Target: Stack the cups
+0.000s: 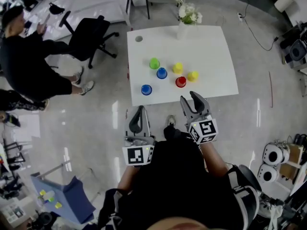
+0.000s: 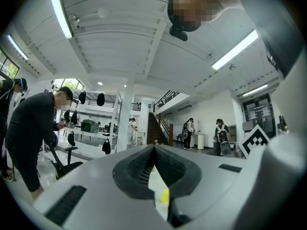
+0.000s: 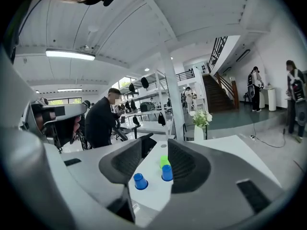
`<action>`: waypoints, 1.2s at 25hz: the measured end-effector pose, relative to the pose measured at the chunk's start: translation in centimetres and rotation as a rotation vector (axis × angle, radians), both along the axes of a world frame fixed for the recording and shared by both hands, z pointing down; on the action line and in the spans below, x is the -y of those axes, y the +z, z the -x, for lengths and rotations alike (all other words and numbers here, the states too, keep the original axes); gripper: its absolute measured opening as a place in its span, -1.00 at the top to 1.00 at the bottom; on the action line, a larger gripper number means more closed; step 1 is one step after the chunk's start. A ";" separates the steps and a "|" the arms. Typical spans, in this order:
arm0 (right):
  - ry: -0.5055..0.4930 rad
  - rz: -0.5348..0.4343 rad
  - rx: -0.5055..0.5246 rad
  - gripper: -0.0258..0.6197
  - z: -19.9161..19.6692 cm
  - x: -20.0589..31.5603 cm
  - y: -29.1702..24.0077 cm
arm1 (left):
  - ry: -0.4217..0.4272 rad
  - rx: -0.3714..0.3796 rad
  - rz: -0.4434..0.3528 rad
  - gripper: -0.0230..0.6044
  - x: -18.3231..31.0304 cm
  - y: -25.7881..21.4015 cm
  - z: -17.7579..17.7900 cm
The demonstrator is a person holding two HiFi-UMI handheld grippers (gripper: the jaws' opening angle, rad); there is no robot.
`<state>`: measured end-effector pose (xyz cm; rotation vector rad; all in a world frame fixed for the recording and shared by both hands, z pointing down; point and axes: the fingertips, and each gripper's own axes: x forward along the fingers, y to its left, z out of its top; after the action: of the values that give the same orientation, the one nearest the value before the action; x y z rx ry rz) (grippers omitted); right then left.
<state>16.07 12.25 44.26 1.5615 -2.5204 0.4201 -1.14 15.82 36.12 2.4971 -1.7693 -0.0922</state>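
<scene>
- my left gripper [image 1: 140, 110] has its jaws together with nothing in them, just short of the white table [image 1: 216, 51].
- my right gripper [image 1: 189, 97] is wide and empty, at the table's near edge.
- on the table, all apart and unstacked: green cup [image 1: 154, 63], far blue cup [image 1: 161, 73], near blue cup [image 1: 146, 89], left yellow cup [image 1: 177, 68], right yellow cup [image 1: 193, 75], red cup [image 1: 181, 82].

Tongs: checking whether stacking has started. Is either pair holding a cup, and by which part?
Nothing is held. The left tongs are shut on nothing, and the right tongs are open and empty. The cups stand untouched on the table.
</scene>
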 end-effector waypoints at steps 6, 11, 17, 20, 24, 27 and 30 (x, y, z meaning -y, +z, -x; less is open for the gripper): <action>-0.046 0.051 -0.011 0.34 -2.0 3.3 2.2 | -0.046 0.025 -0.004 0.87 2.3 0.2 -1.8; -0.062 0.126 -0.040 0.34 -2.7 5.3 5.3 | -0.075 0.050 0.000 0.86 4.0 0.2 -1.7; -0.052 0.210 -0.084 0.34 -3.0 7.5 9.6 | -0.071 0.058 -0.007 0.86 6.3 0.4 -1.7; -0.042 0.257 -0.115 0.33 -2.9 8.2 11.9 | -0.060 0.058 -0.003 0.86 7.5 0.5 -1.0; -0.025 0.326 -0.144 0.32 -3.1 9.0 14.7 | -0.052 0.022 0.011 0.86 9.4 0.4 -0.6; -0.009 0.367 -0.164 0.31 -3.2 9.9 16.7 | -0.036 0.006 0.026 0.86 10.8 0.8 -0.5; 0.001 0.412 -0.184 0.27 -3.0 10.5 18.6 | -0.023 0.003 0.041 0.86 11.9 1.4 -0.1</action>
<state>19.02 1.72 62.90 1.3723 -2.1262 0.7073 -1.02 3.92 37.53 2.4505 -1.7833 -0.0534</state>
